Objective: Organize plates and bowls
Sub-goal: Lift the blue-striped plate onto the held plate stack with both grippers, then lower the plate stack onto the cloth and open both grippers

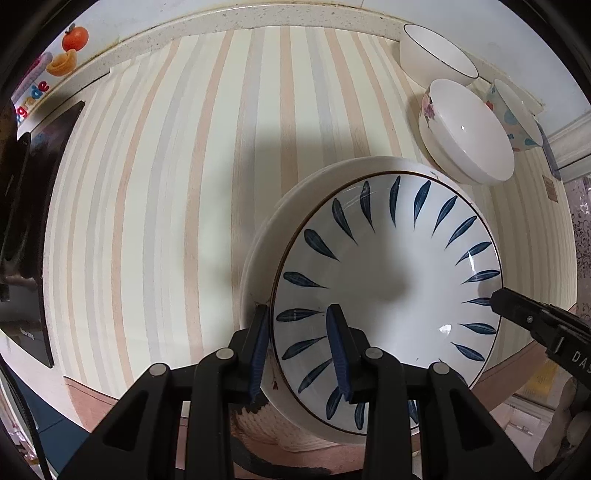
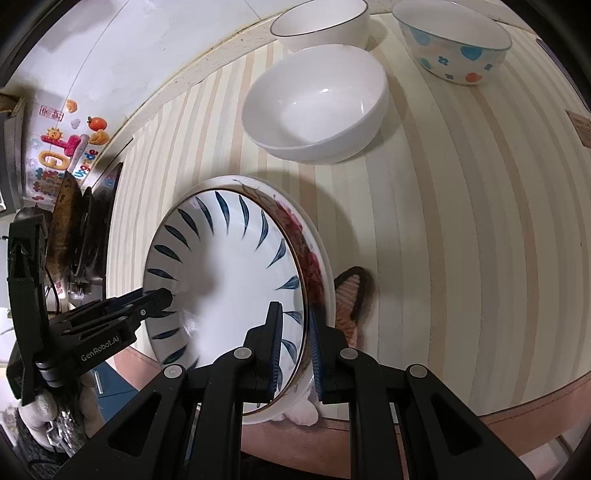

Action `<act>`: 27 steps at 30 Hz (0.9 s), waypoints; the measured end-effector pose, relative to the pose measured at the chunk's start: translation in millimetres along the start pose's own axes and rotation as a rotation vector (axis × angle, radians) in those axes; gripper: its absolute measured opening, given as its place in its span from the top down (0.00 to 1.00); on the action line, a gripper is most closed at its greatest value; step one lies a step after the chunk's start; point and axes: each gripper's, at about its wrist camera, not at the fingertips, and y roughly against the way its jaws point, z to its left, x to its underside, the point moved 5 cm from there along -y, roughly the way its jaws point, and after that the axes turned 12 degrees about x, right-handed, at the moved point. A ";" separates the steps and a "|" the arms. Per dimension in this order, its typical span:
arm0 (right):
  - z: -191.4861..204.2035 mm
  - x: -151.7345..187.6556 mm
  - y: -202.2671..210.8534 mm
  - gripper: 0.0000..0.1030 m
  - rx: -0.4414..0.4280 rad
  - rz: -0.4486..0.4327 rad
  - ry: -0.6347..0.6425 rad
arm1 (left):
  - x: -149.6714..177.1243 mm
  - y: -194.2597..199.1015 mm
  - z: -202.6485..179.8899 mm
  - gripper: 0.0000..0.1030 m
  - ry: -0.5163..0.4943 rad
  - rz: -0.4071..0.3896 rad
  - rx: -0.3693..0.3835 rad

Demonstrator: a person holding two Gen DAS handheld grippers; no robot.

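A blue-leaf plate [image 1: 391, 273] lies on a white flowered plate [image 1: 280, 214] near the table's front edge; it also shows in the right wrist view [image 2: 225, 266] over the flowered plate [image 2: 314, 254]. My left gripper [image 1: 299, 350] is shut on the leaf plate's left rim. My right gripper [image 2: 295, 347] is shut on its right rim and shows in the left wrist view [image 1: 517, 310]. Three bowls stand behind: a plain white one [image 2: 317, 107], a dark-rimmed white one [image 2: 325, 22] and a dotted one [image 2: 454, 40].
The striped table [image 1: 166, 203] has a speckled back edge. A black stove [image 1: 33, 229] lies at the left. Fruit stickers [image 1: 70, 40] are on the wall. A cat-ear shaped mat [image 2: 351, 299] peeks out beside the plates.
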 end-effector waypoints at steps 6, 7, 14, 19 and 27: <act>-3.5 -0.1 3.9 0.84 -0.009 -0.008 -0.021 | 2.9 8.0 1.0 0.72 0.006 -0.023 -0.013; -4.3 -0.4 8.1 0.84 -0.006 -0.019 -0.028 | 4.9 14.3 0.1 0.72 0.005 -0.034 -0.019; 7.1 18.9 65.9 0.84 0.048 -0.114 0.012 | 37.4 71.7 -19.8 0.72 -0.021 -0.105 -0.038; 21.4 51.0 110.2 0.84 0.053 -0.161 0.036 | 67.8 115.5 -32.0 0.72 -0.029 -0.134 0.022; 40.4 112.1 175.1 0.84 0.027 -0.223 0.060 | 102.2 166.7 -52.5 0.72 -0.058 -0.187 0.073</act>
